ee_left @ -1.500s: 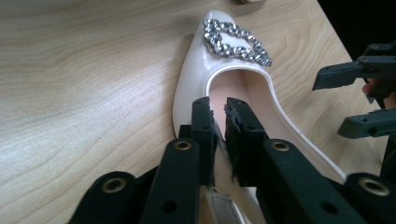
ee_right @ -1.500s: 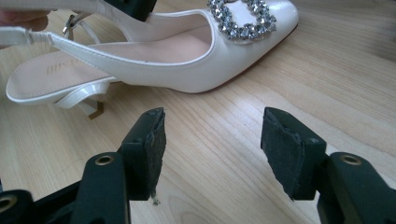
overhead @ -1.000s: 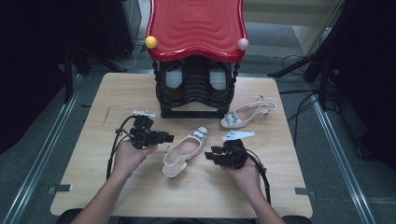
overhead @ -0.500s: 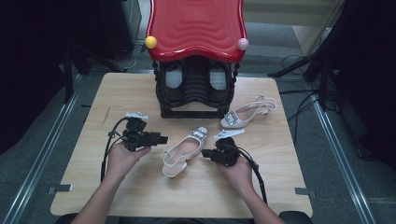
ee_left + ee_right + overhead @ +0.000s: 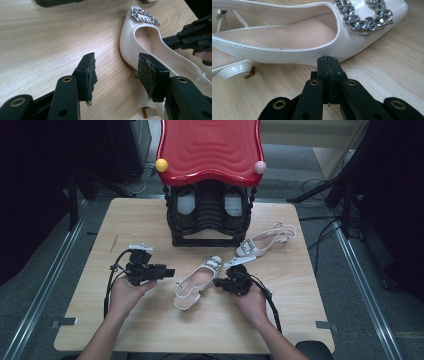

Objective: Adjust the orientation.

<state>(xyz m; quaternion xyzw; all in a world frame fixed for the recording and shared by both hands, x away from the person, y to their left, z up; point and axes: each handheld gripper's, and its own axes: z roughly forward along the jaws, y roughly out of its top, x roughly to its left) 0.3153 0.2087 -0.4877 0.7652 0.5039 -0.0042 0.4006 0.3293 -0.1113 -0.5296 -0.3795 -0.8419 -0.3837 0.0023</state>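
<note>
A white slingback shoe [image 5: 197, 281] with a rhinestone buckle lies mid-table between my two grippers. My left gripper [image 5: 171, 271] points at it from the left, and its jaws have just been opening. In the left gripper view this gripper [image 5: 116, 67] stands open over bare wood, its right pad just in front of the shoe's side [image 5: 130, 40]. My right gripper [image 5: 216, 282] comes from the right. In the right gripper view its jaws [image 5: 328, 61] are shut on nothing, tip close against the shoe's side [image 5: 287, 53] below the buckle [image 5: 364, 15].
A matching second shoe [image 5: 265, 240] lies at the back right. A black shoe rack [image 5: 210, 227] with a red wavy top [image 5: 210, 145] stands at the back centre of the wooden table [image 5: 125, 220]. Cables trail from both grippers toward the front edge.
My right hand slid left toward the shoe. My left hand drew back to the left a little. The shoe stayed where it was.
</note>
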